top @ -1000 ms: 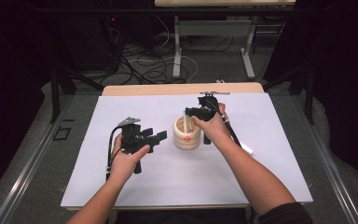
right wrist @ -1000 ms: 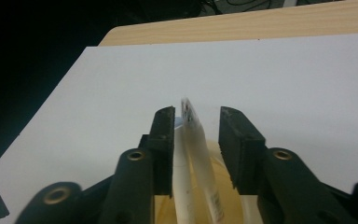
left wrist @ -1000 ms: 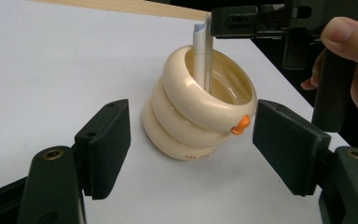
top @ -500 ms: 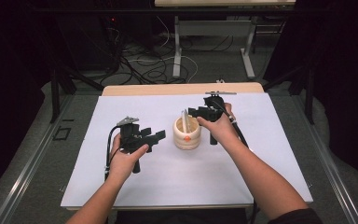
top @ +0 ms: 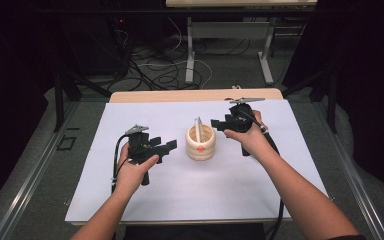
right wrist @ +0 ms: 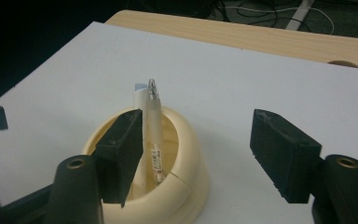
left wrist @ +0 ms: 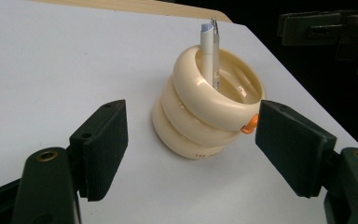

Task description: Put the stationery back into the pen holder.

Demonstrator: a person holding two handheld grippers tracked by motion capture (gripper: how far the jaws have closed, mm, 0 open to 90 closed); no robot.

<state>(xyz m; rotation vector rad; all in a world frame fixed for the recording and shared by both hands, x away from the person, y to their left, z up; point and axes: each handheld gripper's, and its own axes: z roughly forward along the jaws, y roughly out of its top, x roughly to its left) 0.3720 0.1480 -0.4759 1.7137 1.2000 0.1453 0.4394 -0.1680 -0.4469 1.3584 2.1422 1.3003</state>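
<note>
Right tool [top: 219, 123] withdrew from holder [top: 200, 142] (jaws apart); pen [top: 198, 129] inside.

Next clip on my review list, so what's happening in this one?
A person holds a gripper in each hand over a white table. Between them stands a cream holder with a pen upright in it. The left gripper is open beside the holder; the right gripper is open just above its rim. Neither grips anything.
</note>
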